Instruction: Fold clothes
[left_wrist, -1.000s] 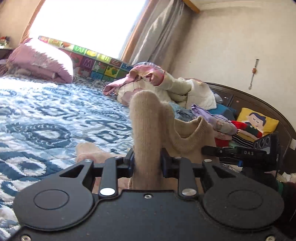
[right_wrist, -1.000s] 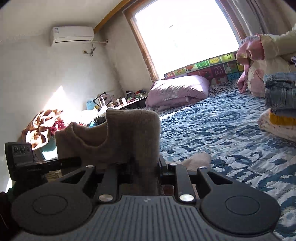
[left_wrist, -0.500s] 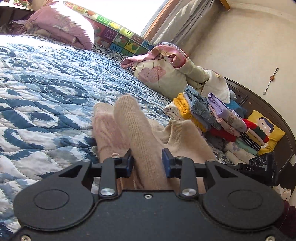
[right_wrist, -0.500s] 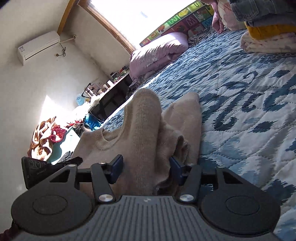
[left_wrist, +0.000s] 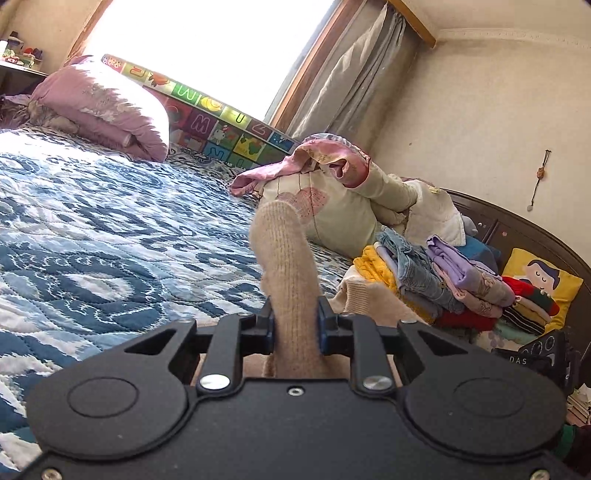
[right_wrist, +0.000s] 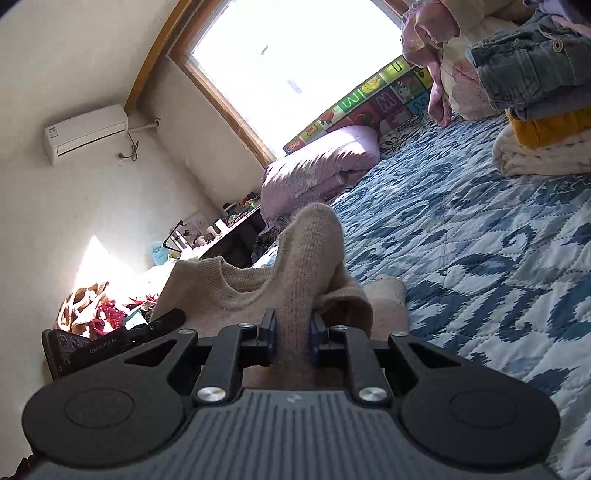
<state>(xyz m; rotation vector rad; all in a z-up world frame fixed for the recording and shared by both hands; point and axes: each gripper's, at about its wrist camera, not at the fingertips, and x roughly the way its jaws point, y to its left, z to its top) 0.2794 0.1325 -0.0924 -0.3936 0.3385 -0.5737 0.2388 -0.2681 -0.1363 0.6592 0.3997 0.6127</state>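
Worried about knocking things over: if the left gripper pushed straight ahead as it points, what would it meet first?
Probably the cream pillow bundle beyond the beige sweater the closing left gripper pinches; depth is unclear.

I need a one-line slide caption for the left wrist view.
Left gripper closing on a beige sweater above a blue quilt, folded clothes stack alongside.

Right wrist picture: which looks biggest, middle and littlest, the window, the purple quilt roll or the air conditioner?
1. The window looks biggest.
2. The purple quilt roll is in the middle.
3. The air conditioner looks littlest.
This is only how they look; each sits at a different distance from the camera, so true sizes may differ.
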